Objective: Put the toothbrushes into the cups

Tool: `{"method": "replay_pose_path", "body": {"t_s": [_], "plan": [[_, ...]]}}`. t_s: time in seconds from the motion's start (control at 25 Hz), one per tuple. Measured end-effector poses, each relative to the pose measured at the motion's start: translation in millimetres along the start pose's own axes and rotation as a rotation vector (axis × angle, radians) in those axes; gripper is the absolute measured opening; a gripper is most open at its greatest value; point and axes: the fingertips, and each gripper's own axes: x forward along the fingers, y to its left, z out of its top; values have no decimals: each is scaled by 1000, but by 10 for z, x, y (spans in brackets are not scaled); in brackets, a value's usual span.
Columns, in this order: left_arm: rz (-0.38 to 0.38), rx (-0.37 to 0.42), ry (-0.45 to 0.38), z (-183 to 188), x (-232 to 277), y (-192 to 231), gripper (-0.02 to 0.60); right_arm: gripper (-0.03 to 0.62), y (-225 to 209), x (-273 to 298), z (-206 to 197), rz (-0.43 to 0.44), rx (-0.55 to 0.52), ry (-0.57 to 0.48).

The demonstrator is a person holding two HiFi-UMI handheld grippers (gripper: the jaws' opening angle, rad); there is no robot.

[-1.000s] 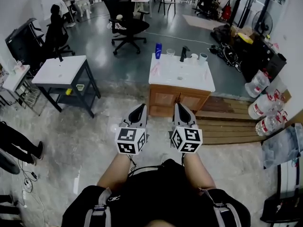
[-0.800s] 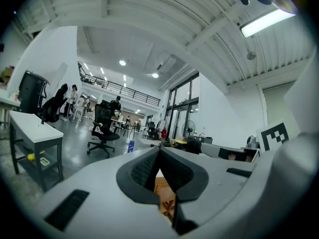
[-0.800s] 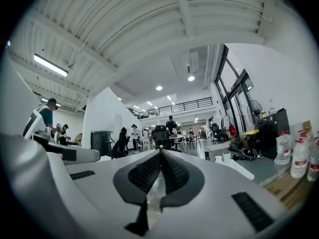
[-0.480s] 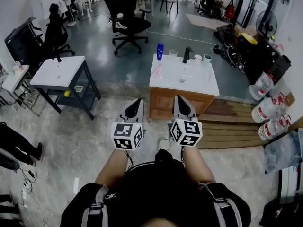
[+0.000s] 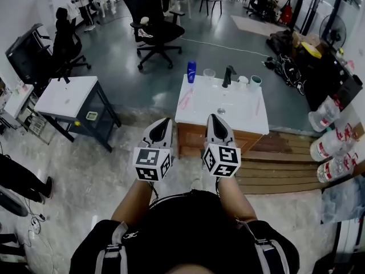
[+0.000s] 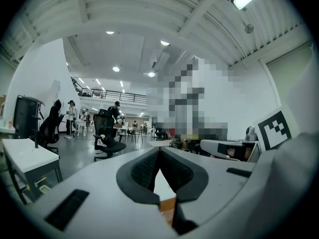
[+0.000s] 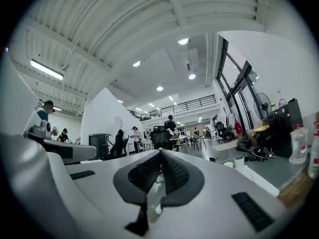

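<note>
A white sink counter [image 5: 201,104] on a wooden cabinet stands just ahead of me. Along its far edge are a blue bottle [image 5: 191,72], a clear cup [image 5: 209,74], a black tap [image 5: 228,76] and two more cups [image 5: 243,81] [image 5: 255,80]. A pinkish toothbrush [image 5: 185,97] lies on the counter's left part and another [image 5: 256,104] on its right part. My left gripper [image 5: 165,121] and right gripper [image 5: 213,118] are held level side by side, short of the counter's near edge. Both are shut with nothing between the jaws, as the left gripper [image 6: 159,151] and right gripper [image 7: 160,152] views also show.
A white-topped table with a dark frame [image 5: 71,96] stands to the left. A black office chair [image 5: 157,30] is beyond the counter. A wooden platform [image 5: 279,158] and large water bottles [image 5: 333,144] lie to the right. People sit and stand at the back left.
The sink counter has drawn nearer and lower in the head view as both grippers advanced toward it together. Both stay shut.
</note>
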Motion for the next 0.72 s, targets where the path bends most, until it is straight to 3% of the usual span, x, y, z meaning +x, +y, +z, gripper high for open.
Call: {"method": "replay_pose_path", "body": {"t_s": [0.4,0.72], "plan": [[15,-1,30,187,1658,155,14,15,-903,1377,46,28,11,41],[55,-39,47,142,2405,528,14,15,-1135,2229,-4,80,8,72]]}}
